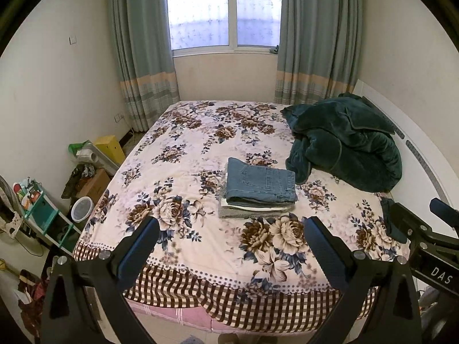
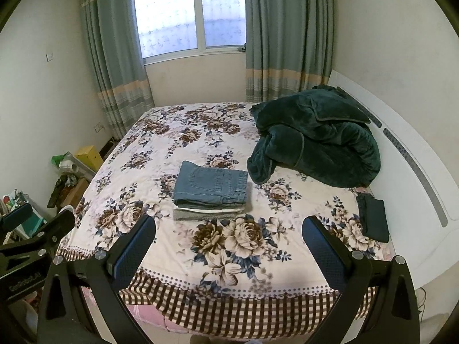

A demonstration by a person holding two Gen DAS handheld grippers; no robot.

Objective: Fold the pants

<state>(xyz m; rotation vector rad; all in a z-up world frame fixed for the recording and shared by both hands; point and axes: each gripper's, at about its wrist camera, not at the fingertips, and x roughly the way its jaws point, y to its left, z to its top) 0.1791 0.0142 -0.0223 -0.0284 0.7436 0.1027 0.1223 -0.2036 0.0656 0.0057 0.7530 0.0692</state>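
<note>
Folded blue jeans point(image 1: 260, 182) lie on top of a small stack of folded clothes point(image 1: 252, 209) in the middle of the flowered bed point(image 1: 200, 243); they also show in the right wrist view point(image 2: 211, 185). My left gripper point(image 1: 231, 226) is open and empty, held back above the bed's foot edge. My right gripper point(image 2: 229, 226) is open and empty too, beside the left one; it shows at the right edge of the left wrist view point(image 1: 416, 215). The left gripper shows at the left edge of the right wrist view point(image 2: 43, 218). Both are well short of the stack.
A dark green blanket point(image 1: 344, 140) is bunched at the bed's far right by the white headboard point(image 2: 407, 149). A small dark folded item point(image 2: 373, 218) lies near the bed's right edge. Boxes, a shelf and clutter point(image 1: 86, 172) fill the floor on the left.
</note>
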